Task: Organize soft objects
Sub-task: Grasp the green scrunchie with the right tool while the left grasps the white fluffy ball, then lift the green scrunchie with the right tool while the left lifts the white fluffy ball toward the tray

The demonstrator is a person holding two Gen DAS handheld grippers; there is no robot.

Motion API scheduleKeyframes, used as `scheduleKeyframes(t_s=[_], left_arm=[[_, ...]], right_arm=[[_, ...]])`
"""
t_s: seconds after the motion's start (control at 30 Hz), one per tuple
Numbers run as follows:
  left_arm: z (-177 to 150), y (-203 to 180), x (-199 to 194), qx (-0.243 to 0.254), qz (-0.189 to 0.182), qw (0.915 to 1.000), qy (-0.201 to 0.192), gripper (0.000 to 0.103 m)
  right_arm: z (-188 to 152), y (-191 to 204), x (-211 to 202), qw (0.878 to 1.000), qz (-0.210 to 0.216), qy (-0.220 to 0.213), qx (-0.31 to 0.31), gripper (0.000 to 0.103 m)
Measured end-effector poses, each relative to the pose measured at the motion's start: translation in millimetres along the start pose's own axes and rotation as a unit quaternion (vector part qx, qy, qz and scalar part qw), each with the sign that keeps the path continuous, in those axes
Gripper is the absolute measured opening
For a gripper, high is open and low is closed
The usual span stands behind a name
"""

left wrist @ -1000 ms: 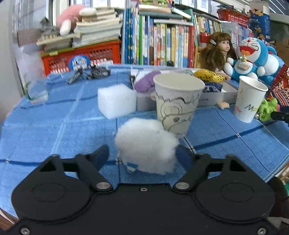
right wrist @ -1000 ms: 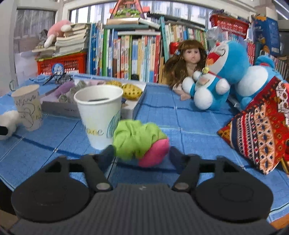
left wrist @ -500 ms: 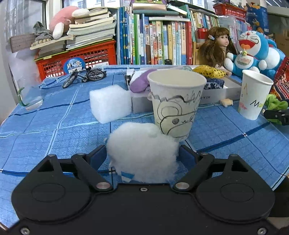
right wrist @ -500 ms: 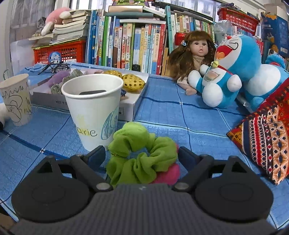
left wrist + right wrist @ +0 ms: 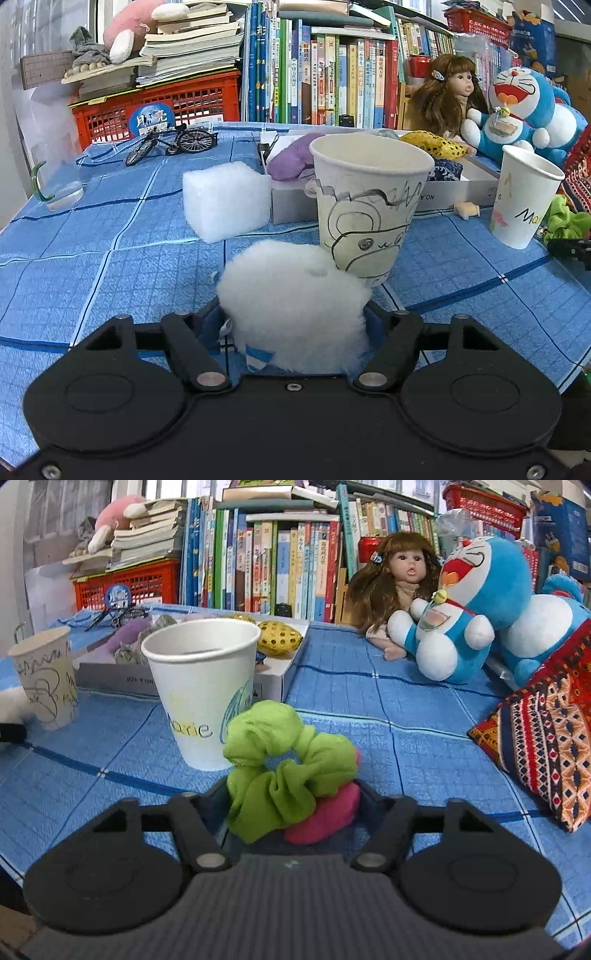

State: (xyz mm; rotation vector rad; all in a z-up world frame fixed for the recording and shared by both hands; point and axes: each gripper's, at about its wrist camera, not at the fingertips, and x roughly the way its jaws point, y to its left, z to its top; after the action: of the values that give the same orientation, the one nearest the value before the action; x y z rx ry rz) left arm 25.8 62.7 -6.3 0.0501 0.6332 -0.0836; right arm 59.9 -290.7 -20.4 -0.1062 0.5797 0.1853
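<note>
Fluffy white fur is squashing a little: your left gripper (image 5: 293,325) is closing its fingers on the white puff (image 5: 293,306), which is sitting on the table (image 5: 92,266) right against the scribbled cup (image 5: 369,206). Your right gripper (image 5: 291,805) is closing too, on the green scrunchie (image 5: 284,771) with a pink soft thing (image 5: 325,816) under it, just beside the white cup (image 5: 205,694).

Both cups are light and standing very close. If you are swinging forward while lifting, you could be knocking one over. The pink thing may be slipping out, since the fingers are mostly catching the green.

You are having open blue table to the left of the puff, and to the right of the scrunchie before the patterned cushion (image 5: 546,746). The table edge is lying near you on both sides.
</note>
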Motion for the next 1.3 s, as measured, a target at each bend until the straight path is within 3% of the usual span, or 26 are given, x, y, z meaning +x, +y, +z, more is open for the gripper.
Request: scheduleKeyframes(t_s=[0.3, 0.57, 0.93, 1.13, 1.3], left_arm=[[12, 9, -19, 0.0, 0.03, 0.9991, -0.031, 0.069], [51, 29, -38, -0.002, 0.041, 0.9972, -0.062, 0.069], [140, 38, -26, -0.022, -0.029, 0.9964, -0.077, 0.069], [183, 27, 12, -0.037, -0.078, 0.9955, -0.038, 0.069], [215, 16, 56, -0.038, -0.095, 0.9947, -0.004, 0.07]], right_arm=[[15, -10, -16, 0.999, -0.037, -0.023, 0.02, 0.059], [48, -30, -26, 0.996, -0.067, -0.039, 0.047, 0.059], [127, -26, -12, 0.997, -0.009, -0.039, 0.058, 0.059], [161, -7, 16, 0.998, 0.025, -0.022, 0.054, 0.059], [189, 7, 52, 0.998, 0.037, 0.009, 0.054, 0.059]])
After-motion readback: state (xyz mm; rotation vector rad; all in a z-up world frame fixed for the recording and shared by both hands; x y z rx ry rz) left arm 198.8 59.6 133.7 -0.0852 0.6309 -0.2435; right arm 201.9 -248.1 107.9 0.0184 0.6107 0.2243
